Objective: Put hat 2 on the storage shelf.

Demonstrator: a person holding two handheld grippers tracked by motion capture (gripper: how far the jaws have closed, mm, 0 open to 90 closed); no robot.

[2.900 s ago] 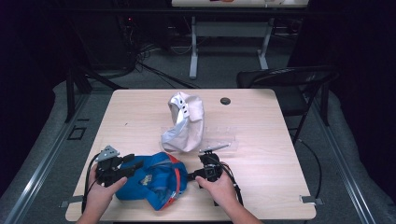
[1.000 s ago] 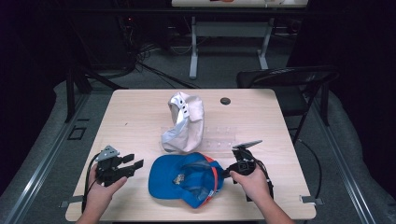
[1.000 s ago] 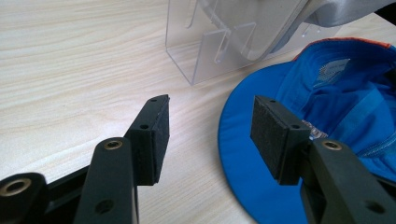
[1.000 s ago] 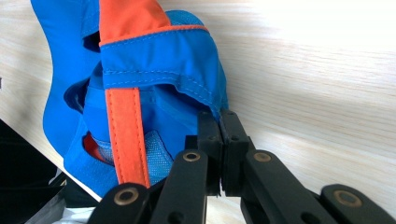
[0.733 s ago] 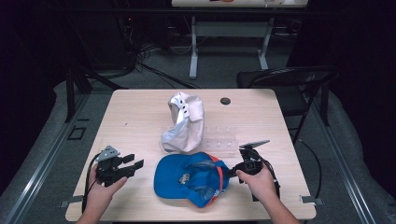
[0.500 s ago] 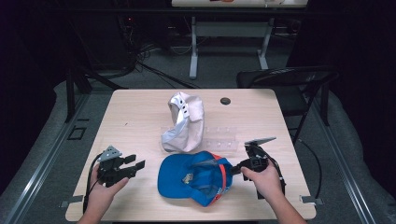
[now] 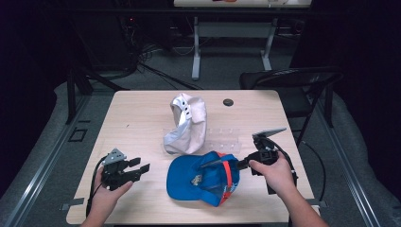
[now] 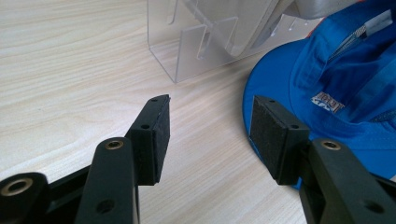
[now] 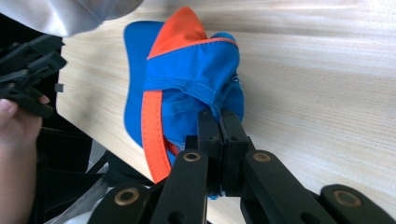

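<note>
Left of the blue cap (image 7: 201,177), the left hand-held gripper (image 7: 135,169) rests low over the counter (image 7: 142,113) with its jaws spread wide and nothing between them. The cap lies at the counter's near edge, just in front of the white cap (image 7: 187,124). On the cap's right, the right hand-held gripper (image 7: 243,164) is clamped on its fabric edge.

The high view looks down from above the table (image 7: 142,113); both gripper views sit close, sharing the blue cap (image 7: 198,177).
</note>
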